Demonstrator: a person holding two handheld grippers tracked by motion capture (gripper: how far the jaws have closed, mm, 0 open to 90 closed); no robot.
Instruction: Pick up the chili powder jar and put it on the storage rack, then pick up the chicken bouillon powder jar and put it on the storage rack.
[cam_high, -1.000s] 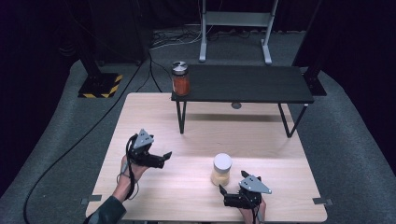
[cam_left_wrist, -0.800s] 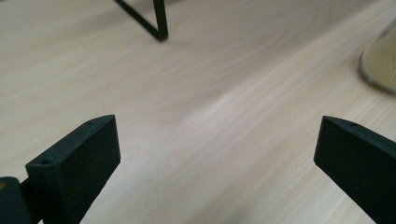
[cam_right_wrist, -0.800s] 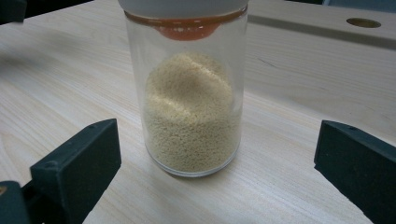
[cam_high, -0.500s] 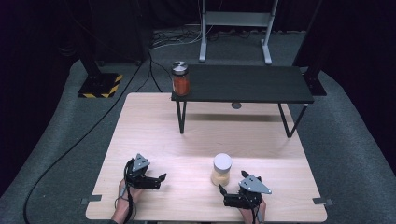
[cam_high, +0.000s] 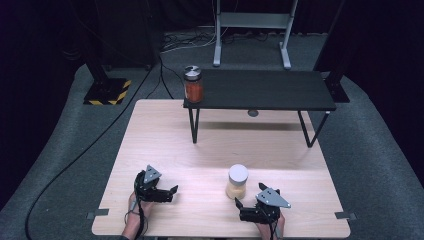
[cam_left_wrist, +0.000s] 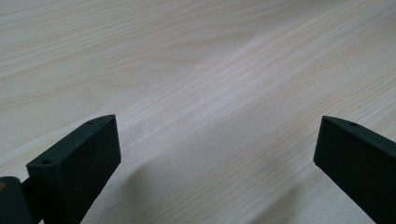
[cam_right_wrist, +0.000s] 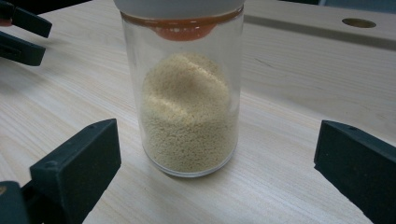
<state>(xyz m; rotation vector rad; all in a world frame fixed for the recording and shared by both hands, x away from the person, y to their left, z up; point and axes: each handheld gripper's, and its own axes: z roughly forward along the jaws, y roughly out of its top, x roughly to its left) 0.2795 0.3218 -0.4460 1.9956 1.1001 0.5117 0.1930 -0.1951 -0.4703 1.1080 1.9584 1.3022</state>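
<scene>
High view: we see the left gripper (cam_high: 167, 192) low on the pale wooden table (cam_high: 165, 145), jaws apart and holding nothing. The right gripper (cam_high: 240, 207) sits near the table's front edge, jaws apart too, pointed toward the glass jar (cam_high: 237, 182), which stands upright just beyond its tips; from here we cannot tell whether they touch. Both hands are cut off by the bottom edge. A second jar with orange-red contents (cam_high: 193, 84) and a metal lid stands on the left end of a black bench (cam_high: 265, 90) at the far side of the table.

Left gripper view: we see the left gripper (cam_left_wrist: 217, 154) wide open, two matte black blocky jaws with bare light wood grain between them. Nothing is gripped or touched.

Right gripper view: the right gripper (cam_right_wrist: 217, 158) is wide open, with the glass jar (cam_right_wrist: 189, 98) standing between and slightly ahead of the jaws, clear of both. The jar is a smooth clear cylinder about half full of fine cream-coloured grains, with an orange seal under a white lid; the lid's top is cut off. The left gripper (cam_right_wrist: 21, 35) shows at upper left.
</scene>
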